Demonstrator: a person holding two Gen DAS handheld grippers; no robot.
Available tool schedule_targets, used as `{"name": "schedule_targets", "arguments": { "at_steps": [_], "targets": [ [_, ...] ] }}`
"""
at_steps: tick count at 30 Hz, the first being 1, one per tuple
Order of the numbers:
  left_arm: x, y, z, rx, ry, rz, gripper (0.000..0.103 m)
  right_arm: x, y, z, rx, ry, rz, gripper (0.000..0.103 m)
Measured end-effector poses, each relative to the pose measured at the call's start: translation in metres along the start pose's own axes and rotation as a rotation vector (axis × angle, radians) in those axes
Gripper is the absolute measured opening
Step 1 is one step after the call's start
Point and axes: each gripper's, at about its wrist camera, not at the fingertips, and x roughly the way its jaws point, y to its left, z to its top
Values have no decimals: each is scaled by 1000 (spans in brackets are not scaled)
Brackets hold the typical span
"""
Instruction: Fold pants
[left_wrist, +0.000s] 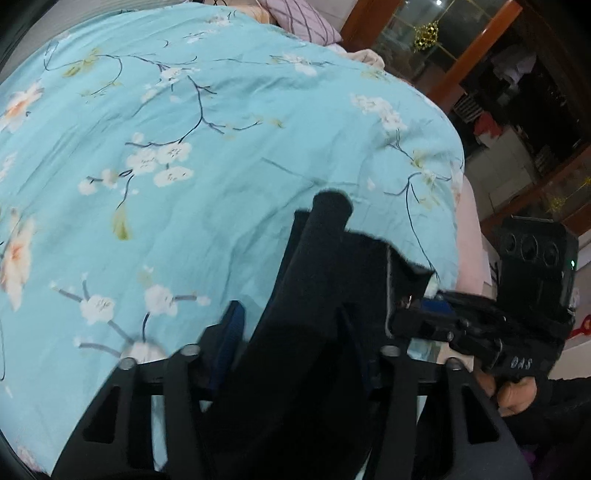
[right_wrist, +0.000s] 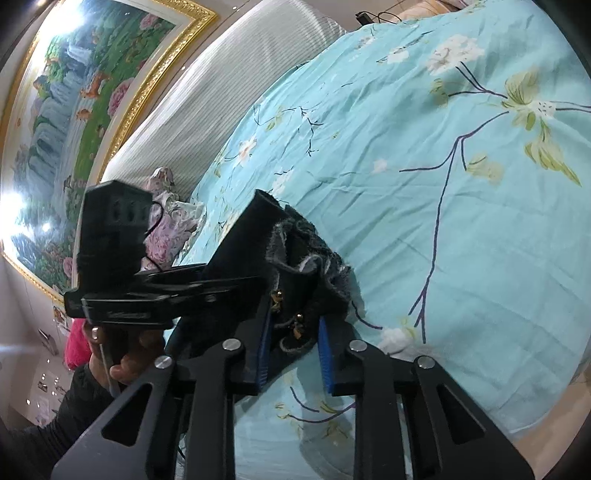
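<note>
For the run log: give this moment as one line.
step: lift pants | left gripper: shut on pants | right gripper: shut on pants | pants: held above bed

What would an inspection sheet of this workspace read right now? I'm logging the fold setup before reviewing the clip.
Surface: bed under a turquoise floral sheet, wrinkled.
Job's things: black pants bunched, lifted between both grippers.
Clutter: pink patterned pillow at the far edge; floral bundle by the white headboard.
Grippers: left gripper shut on the pants; right gripper shut on the pants.
Cables: thin black wire at the other gripper's camera.
Surroundings: gold-framed landscape painting; wooden glass cabinet.
</note>
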Motion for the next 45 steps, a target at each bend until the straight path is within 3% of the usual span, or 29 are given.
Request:
{"name": "schedule_targets", "arguments": {
  "at_steps": [3, 6, 17, 24, 34, 45],
  "targets": [
    [-3, 4, 2, -36, -22, -60, 19, -1, 2, 0, -12, -3, 5, 20],
    [-10, 4, -2, -35, -45, -63, 14, -4, 7, 1, -32, -10, 21, 16],
    [-64, -4, -23, -66, -186, -101, 12, -20, 46, 3, -153, -64, 102, 15],
    [-104, -3, -48, -74, -284, -137, 12, -29, 80, -3, -240, -78, 224, 15],
    [-161, 8, -106, -82, -443, -181, 12, -15, 133, -26, -345, 0, 442, 15],
    [-176, 55, -185, -232, -536, -198, 12, 41, 159, -53, -350, 167, 549, 15]
  ]
}}
